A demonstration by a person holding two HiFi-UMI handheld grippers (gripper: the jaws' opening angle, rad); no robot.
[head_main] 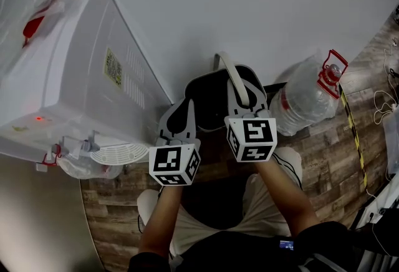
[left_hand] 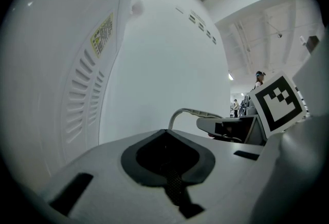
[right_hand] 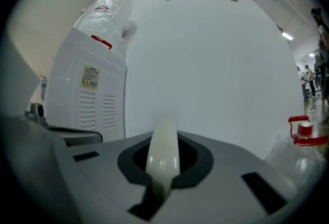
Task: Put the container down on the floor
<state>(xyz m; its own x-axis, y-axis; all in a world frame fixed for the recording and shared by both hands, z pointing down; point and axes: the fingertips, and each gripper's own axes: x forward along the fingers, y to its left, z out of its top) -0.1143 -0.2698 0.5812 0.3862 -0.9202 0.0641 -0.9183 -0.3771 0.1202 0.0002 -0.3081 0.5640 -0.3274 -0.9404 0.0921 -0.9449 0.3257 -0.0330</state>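
A dark container (head_main: 209, 97) with a cream bail handle (head_main: 232, 71) hangs in front of the white wall, above the wood floor (head_main: 312, 146). My right gripper (head_main: 244, 91) is shut on that handle, and in the right gripper view the cream handle (right_hand: 163, 152) runs up between the closed jaws (right_hand: 163, 166). My left gripper (head_main: 181, 113) sits just left of the container, level with the right one. Its jaws (left_hand: 167, 153) are shut with nothing between them. The left gripper view also catches the handle (left_hand: 191, 112) and the right gripper's marker cube (left_hand: 279, 102).
A white water dispenser (head_main: 75, 77) stands close on the left, its drip tray (head_main: 118, 152) jutting toward me. A large clear water bottle (head_main: 308, 99) with a red cap lies on the floor to the right. Cables and striped tape (head_main: 354, 127) lie further right. My legs are below.
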